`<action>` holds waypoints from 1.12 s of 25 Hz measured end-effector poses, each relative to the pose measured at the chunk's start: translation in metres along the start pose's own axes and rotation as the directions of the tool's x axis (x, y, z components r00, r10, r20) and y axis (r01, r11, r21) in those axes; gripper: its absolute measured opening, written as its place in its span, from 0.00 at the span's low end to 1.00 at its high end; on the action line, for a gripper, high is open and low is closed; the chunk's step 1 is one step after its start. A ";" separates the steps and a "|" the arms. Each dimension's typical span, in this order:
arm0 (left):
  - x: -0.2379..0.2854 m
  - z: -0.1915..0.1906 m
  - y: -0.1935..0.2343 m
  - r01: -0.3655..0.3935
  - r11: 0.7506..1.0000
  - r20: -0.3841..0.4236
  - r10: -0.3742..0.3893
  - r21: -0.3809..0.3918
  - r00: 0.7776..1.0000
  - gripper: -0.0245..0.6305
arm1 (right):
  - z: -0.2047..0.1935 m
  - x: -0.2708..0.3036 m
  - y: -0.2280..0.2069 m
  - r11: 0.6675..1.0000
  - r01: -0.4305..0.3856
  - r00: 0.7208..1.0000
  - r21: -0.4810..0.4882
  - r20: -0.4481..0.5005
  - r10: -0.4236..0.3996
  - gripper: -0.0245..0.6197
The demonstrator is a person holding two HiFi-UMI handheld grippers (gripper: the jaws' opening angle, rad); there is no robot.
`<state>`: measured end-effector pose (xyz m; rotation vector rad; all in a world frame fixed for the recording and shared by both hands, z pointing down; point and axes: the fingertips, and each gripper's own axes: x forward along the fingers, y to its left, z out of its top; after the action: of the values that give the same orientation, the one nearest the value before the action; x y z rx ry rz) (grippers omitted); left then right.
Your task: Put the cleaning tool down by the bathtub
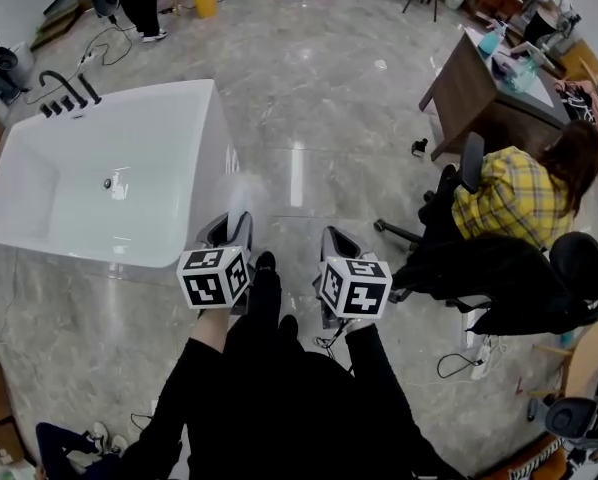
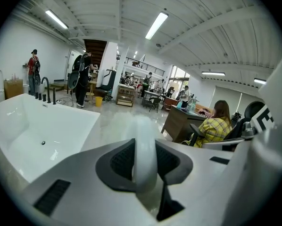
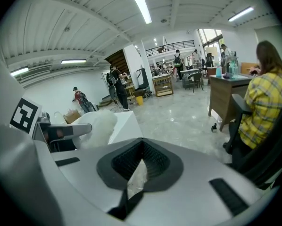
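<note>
The white bathtub [image 1: 207, 118] stands at the left on the marble floor, with black taps [image 1: 67, 93] on its far rim. My left gripper [image 1: 229, 230] hovers just off the tub's near right corner, shut on the white cleaning tool [image 1: 241, 194]. The tool's fluffy head points forward, level with the tub's side. In the left gripper view its pale handle [image 2: 145, 149] runs up between the jaws, the bathtub [image 2: 23, 126] to the left. My right gripper [image 1: 339, 244] hangs beside it, shut and empty. The right gripper view shows the tool's fluffy head [image 3: 99, 125] and the left gripper [image 3: 61, 133].
A seated person in a yellow plaid shirt [image 1: 514, 198] is close on the right, among black office chairs [image 1: 579, 268]. A wooden desk [image 1: 479, 83] stands at back right and a yellow bucket [image 1: 206, 0] at the back. My own legs [image 1: 269, 368] fill the foreground.
</note>
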<state>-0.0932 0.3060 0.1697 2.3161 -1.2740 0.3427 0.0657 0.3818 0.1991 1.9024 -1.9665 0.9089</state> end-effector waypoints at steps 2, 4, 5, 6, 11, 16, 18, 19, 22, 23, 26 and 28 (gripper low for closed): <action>0.016 0.004 0.005 0.003 1.000 -0.013 -0.003 0.004 1.000 0.18 | 0.005 0.015 -0.002 1.000 0.004 1.000 -0.005 -0.014 -0.004 0.04; 0.035 0.010 0.011 0.010 1.000 -0.025 -0.010 0.005 1.000 0.18 | 0.012 0.032 -0.004 1.000 0.007 0.999 -0.015 -0.032 -0.008 0.04; 0.045 0.014 0.014 0.014 1.000 -0.031 -0.014 0.005 0.999 0.18 | 0.016 0.041 -0.005 1.000 0.008 0.999 -0.022 -0.040 -0.009 0.04; 0.056 0.019 0.017 0.018 1.000 -0.035 -0.018 0.005 0.999 0.18 | 0.022 0.051 -0.006 1.000 0.009 0.999 -0.030 -0.048 -0.010 0.04; 0.119 0.040 0.035 0.037 0.999 -0.060 -0.037 -0.008 0.997 0.18 | 0.048 0.108 -0.017 0.999 0.016 0.995 -0.048 -0.095 -0.020 0.04; 0.170 0.054 0.055 0.052 0.998 -0.101 -0.054 -0.019 0.993 0.18 | 0.070 0.160 -0.023 0.999 0.027 0.990 -0.025 -0.138 -0.030 0.04; 0.187 0.060 0.064 0.059 0.998 -0.112 -0.062 -0.025 0.992 0.18 | 0.078 0.178 -0.023 0.999 0.034 0.987 -0.028 -0.154 -0.038 0.04; 0.195 0.062 0.068 0.061 0.998 -0.116 -0.063 -0.027 0.991 0.18 | 0.082 0.186 -0.024 0.999 0.039 0.986 -0.031 -0.160 -0.044 0.04; 0.219 0.069 0.078 0.062 0.997 -0.122 -0.066 -0.038 0.990 0.18 | 0.094 0.207 -0.031 0.998 0.057 0.983 -0.041 -0.171 -0.063 0.04; 0.227 0.071 0.081 0.063 0.997 -0.124 -0.068 -0.041 0.990 0.18 | 0.099 0.213 -0.035 0.997 0.063 0.983 -0.046 -0.170 -0.070 0.04; 0.251 0.075 0.090 0.059 0.997 -0.134 -0.064 -0.045 0.989 0.18 | 0.116 0.232 -0.046 0.995 0.083 0.982 -0.059 -0.163 -0.092 0.04; 0.266 0.075 0.096 0.050 0.997 -0.141 -0.058 -0.055 0.988 0.18 | 0.123 0.242 -0.055 0.994 0.094 0.981 -0.059 -0.165 -0.102 0.04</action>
<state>-0.0319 0.0308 0.2465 2.2348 -1.1359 0.4435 0.1208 0.1174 0.2593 1.8129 -1.7666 0.9485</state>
